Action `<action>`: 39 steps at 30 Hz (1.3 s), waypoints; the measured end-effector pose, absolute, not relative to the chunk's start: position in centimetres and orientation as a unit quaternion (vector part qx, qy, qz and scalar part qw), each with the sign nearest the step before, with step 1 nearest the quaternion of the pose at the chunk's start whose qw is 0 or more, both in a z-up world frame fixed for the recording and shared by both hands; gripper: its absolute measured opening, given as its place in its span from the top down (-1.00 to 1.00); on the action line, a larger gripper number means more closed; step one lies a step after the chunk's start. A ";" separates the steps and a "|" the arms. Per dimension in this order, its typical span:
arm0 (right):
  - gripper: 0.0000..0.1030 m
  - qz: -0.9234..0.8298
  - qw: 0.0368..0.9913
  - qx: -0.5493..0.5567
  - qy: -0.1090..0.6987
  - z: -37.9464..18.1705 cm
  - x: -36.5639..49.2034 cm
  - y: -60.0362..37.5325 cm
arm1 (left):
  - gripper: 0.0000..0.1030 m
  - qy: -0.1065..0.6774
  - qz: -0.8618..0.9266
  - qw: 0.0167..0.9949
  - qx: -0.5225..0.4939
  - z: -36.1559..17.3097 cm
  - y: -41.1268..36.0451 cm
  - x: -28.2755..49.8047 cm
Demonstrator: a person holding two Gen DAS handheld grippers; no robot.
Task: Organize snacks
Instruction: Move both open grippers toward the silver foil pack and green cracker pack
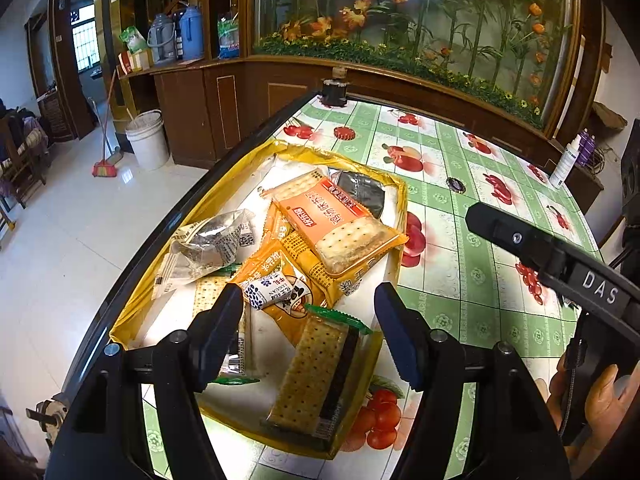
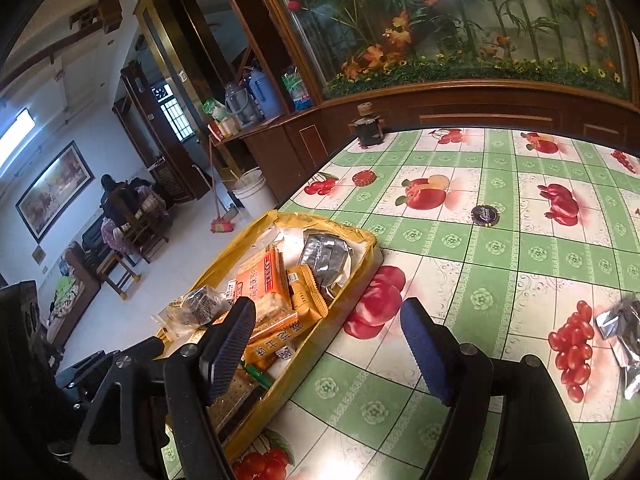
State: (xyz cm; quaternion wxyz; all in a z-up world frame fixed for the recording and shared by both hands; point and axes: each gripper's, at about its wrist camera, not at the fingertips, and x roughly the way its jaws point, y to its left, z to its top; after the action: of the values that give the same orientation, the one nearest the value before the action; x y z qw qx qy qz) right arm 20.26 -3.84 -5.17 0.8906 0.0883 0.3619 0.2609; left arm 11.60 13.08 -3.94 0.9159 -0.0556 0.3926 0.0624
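A shallow yellow tray (image 1: 132, 312) on the table's left edge holds several snack packets: an orange cracker pack (image 1: 340, 220), a green-ended cracker pack (image 1: 316, 372), a small white-blue candy (image 1: 266, 290), a clear pack with a dark cake (image 1: 208, 240) and a dark silver packet (image 1: 360, 192). My left gripper (image 1: 310, 320) is open and empty, just above the tray's near part. My right gripper (image 2: 328, 344) is open and empty over the tray's right rim (image 2: 352, 280). A silver packet with a dark snack (image 2: 624, 332) lies alone on the table at the right.
The table has a green fruit-patterned cloth (image 2: 500, 248). A dark round lid (image 2: 485, 215) lies mid-table and a small dark jar (image 2: 368, 126) stands at the far edge. A white spray bottle (image 1: 564, 164) stands at the far right. A wooden cabinet runs behind.
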 end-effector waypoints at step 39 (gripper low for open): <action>-0.56 0.150 0.911 0.121 0.365 -7.9 11.9 -17.8 | -0.57 0.332 0.038 0.942 0.013 -1.3 6.3 8.2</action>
State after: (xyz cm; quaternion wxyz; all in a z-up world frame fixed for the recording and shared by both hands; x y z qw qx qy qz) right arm 11.94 -17.76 -7.93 0.9110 0.1211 0.3647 0.1498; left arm 8.24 6.26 -1.31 0.9423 0.0130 0.3324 0.0382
